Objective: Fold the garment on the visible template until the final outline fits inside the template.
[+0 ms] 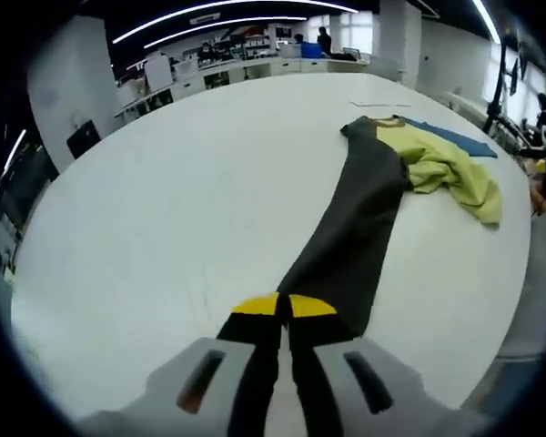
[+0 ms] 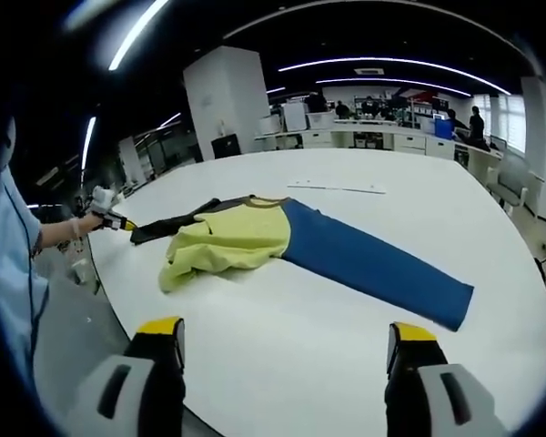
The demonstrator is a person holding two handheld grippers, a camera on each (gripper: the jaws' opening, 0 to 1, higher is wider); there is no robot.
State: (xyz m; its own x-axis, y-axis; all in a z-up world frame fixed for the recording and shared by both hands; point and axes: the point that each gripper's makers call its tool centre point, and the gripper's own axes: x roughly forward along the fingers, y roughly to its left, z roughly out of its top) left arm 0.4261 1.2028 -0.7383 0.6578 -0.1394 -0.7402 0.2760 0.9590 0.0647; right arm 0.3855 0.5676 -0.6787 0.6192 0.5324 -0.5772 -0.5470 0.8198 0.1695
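Observation:
A long-sleeved garment lies on the white table (image 1: 155,218). It has a crumpled yellow-green body (image 1: 450,168), a dark grey sleeve (image 1: 350,228) and a blue sleeve (image 1: 460,138). My left gripper (image 1: 282,308) is shut on the cuff of the dark sleeve, which runs taut from its yellow tips to the body. In the right gripper view the yellow-green body (image 2: 232,241) is bunched and the blue sleeve (image 2: 373,264) lies flat to the right. My right gripper (image 2: 285,332) is open wide above the near table edge, apart from the cloth. The left gripper (image 2: 109,219) holds the dark sleeve (image 2: 168,226) at far left.
A thin pale flat strip (image 2: 337,187) lies on the table beyond the garment. A person's sleeve (image 2: 14,273) stands at the left table edge. Desks and shelves (image 2: 382,127) line the far side of the room. White table surface (image 2: 282,364) spreads around the garment.

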